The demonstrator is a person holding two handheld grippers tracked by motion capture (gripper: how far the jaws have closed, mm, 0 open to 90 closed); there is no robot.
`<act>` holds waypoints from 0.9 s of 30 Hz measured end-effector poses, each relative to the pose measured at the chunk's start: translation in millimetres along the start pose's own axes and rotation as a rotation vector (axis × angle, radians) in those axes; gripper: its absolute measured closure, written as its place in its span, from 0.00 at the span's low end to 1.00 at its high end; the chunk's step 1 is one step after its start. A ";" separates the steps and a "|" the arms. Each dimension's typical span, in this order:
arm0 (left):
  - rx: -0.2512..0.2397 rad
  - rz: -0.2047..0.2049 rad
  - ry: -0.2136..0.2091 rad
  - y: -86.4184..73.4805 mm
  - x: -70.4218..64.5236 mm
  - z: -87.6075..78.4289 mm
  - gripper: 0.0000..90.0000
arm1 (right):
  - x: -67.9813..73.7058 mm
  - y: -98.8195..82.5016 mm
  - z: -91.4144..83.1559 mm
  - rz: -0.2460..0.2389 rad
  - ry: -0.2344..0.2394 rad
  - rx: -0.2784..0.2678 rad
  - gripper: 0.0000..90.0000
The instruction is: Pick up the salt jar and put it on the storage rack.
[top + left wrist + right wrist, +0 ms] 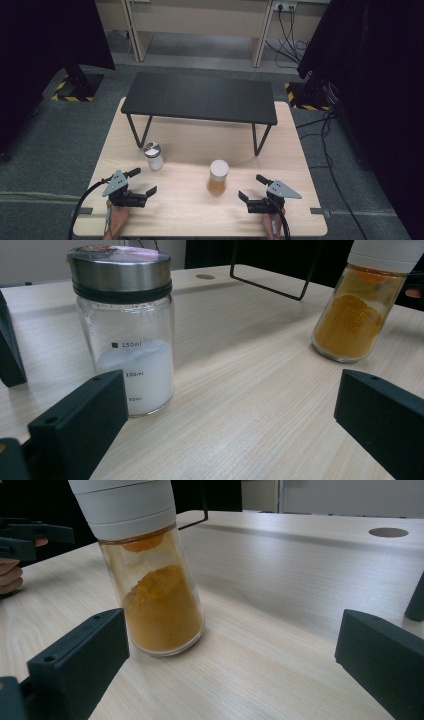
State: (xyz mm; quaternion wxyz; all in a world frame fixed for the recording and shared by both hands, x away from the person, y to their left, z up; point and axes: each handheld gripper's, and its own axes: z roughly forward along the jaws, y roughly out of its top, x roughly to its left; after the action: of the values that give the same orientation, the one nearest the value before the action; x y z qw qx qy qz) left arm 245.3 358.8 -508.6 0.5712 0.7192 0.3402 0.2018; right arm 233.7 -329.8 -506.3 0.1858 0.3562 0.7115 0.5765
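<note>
On the far half of my light wooden bench (295,165) I see a low black shelf (200,96) on thin wire legs. Beyond it lies grey floor (200,60), with cables (290,30) plugged in at far right and black curtains (380,75) on both sides.

The left gripper (142,182) and right gripper (251,187) are each showing a black body, two blocky black jaws with a small round hole near the tip, a grey three-cornered plate on top, and a black cable trailing toward the person.
</note>
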 end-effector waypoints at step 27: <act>-0.014 -0.025 -0.045 4.1 3.6 0.4 0.00 | 1.6 0.2 0.2 -0.009 -0.005 0.001 0.01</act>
State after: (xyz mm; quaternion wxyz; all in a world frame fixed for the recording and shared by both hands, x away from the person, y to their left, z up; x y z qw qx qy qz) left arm 249.2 360.6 -505.1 0.5862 0.7152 0.3348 0.1808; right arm 232.9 -328.5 -505.9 0.1899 0.3546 0.7128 0.5745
